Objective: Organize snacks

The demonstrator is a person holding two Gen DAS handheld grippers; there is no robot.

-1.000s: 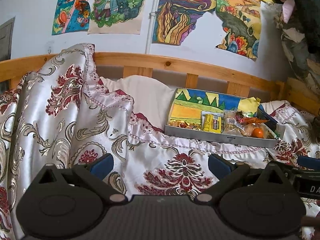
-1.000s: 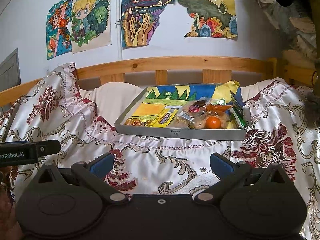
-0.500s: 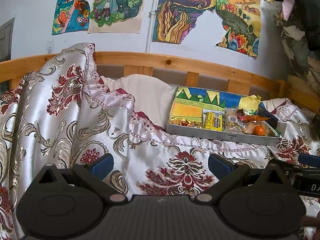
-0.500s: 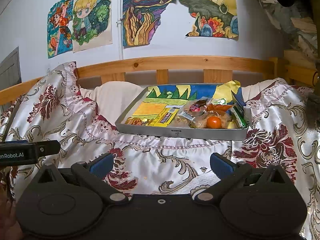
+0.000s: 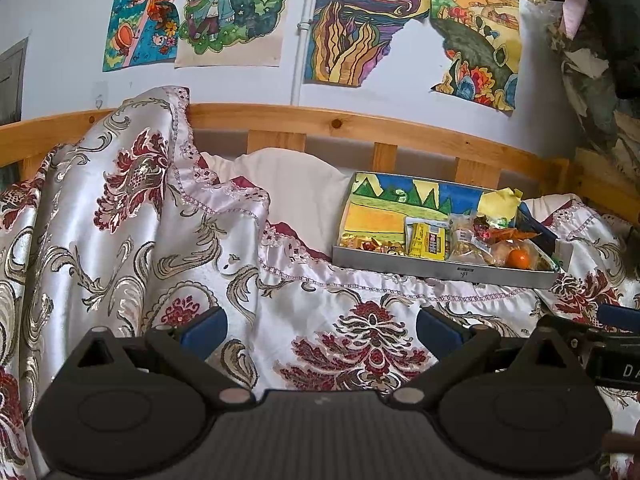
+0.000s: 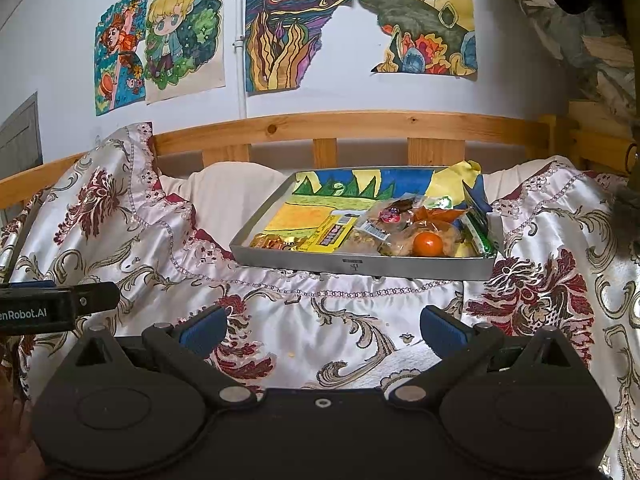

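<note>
A shallow metal tray [image 6: 360,266] [image 5: 440,270] lined with a coloured drawing rests on a satin floral bedspread. Snacks are piled at its right end: a yellow packet [image 6: 330,234] [image 5: 426,242], gold-wrapped candies [image 6: 272,243] [image 5: 366,245], clear bagged biscuits [image 6: 400,240] and a small orange fruit [image 6: 428,243] [image 5: 519,258]. My left gripper [image 5: 318,330] is open and empty, well short of the tray and to its left. My right gripper [image 6: 322,326] is open and empty, straight in front of the tray's near wall. Each gripper's body shows at the edge of the other's view.
A wooden bed rail [image 6: 360,124] runs behind the tray, with drawings [image 6: 296,24] taped to the wall above. The bedspread [image 5: 120,208] rises in a tall fold at the left. A white pillow [image 5: 296,188] lies left of the tray. Dark clothes [image 5: 600,20] hang at the upper right.
Both views have shifted slightly: the tray sits a little higher and farther in the left wrist view. Both grippers stay open and empty.
</note>
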